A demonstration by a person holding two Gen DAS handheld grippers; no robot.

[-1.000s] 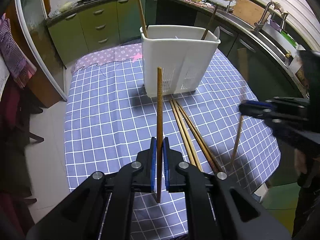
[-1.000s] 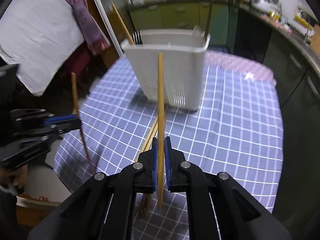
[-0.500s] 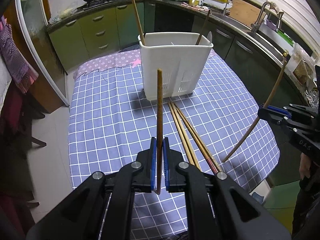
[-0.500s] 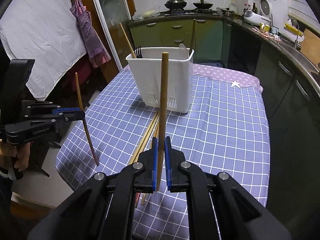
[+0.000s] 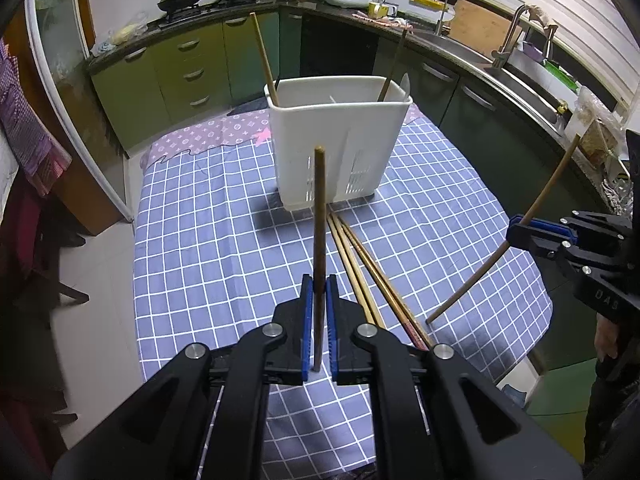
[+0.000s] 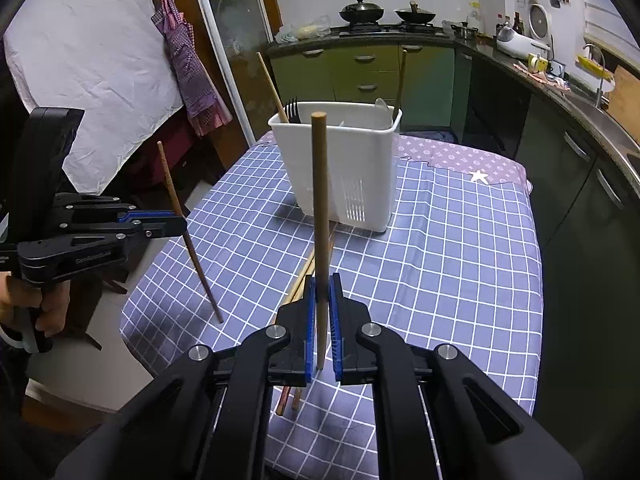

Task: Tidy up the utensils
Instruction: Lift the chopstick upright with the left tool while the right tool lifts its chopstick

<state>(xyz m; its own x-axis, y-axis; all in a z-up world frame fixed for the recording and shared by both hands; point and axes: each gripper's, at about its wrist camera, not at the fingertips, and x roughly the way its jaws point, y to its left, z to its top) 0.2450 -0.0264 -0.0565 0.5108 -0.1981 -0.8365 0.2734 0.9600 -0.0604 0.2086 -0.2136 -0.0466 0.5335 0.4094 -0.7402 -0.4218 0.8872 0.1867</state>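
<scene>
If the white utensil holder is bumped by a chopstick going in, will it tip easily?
Probably somewhat. The white utensil holder stands tall on a narrower base, and its thin perforated plastic looks light. It holds only a few utensils, so little weight steadies it. The checked tablecloth under it may also let it slide.

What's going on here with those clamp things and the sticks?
A person is sorting chopsticks at a kitchen table, holding a hand-held clamp in each hand. The left gripper is shut on a dark chopstick, and the right gripper is shut on a lighter chopstick; both are lifted off the table. Ahead stands a white holder on the checked tablecloth, already with a few utensils in it. Several more chopsticks lie on the cloth in front of it.
</scene>
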